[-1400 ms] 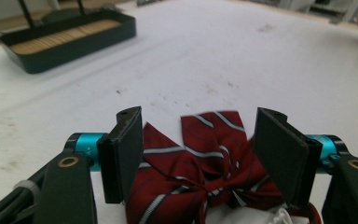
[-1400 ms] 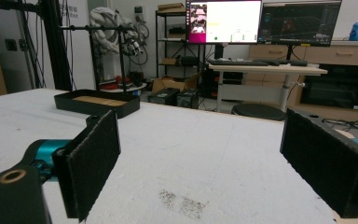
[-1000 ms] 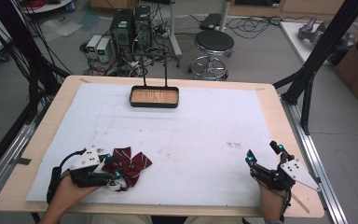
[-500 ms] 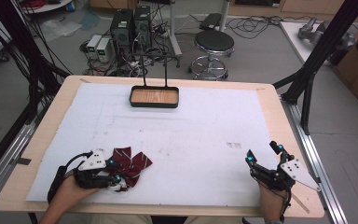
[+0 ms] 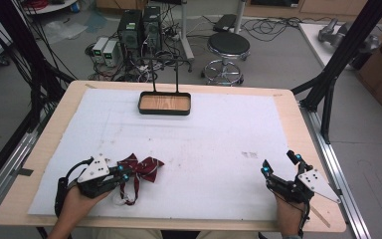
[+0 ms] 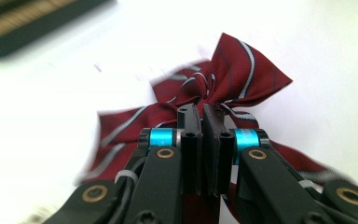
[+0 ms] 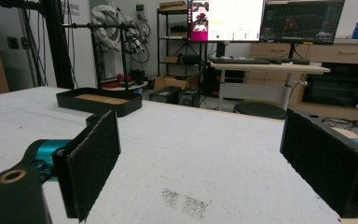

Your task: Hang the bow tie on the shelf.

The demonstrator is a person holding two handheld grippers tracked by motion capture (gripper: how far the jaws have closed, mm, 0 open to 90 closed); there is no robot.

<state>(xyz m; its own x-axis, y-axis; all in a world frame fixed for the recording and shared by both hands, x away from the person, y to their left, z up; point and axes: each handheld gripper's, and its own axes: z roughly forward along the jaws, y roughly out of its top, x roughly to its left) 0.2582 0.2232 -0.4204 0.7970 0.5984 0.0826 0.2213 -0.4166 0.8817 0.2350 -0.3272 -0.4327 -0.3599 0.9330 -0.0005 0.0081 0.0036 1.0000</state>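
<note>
1. We have the left gripper point(image 5: 124, 173) near the front left corner of the bench point(image 5: 288, 107), its jaws just closed and now pinching the middle knot of the bow tie point(image 5: 142, 168). In the left gripper view the jaws stand almost pressed together with only a thin fold of the bow tie point(image 6: 223, 84) between them.
2. We judge the hold shallow: the pads bite only the near edge of the knot, so a quick lift could let the silky cloth slide out and drop back on the white mat point(image 5: 219, 144).
3. The strap point(image 5: 129, 195) trails loose toward the front edge beside our left hand point(image 5: 77, 204). It could snag under the gripper or drag on the mat and twist the bow as it rises.
4. The tray point(image 5: 164, 103) sits at the far edge, well apart from the bow tie. If that is where it goes, a long carry gives a weak pinch plenty of time to fail.
5. Our right gripper point(image 5: 278, 172) rests near the front right corner with its jaws spread and nothing between them, too far off to steady the cloth if it slips.
</note>
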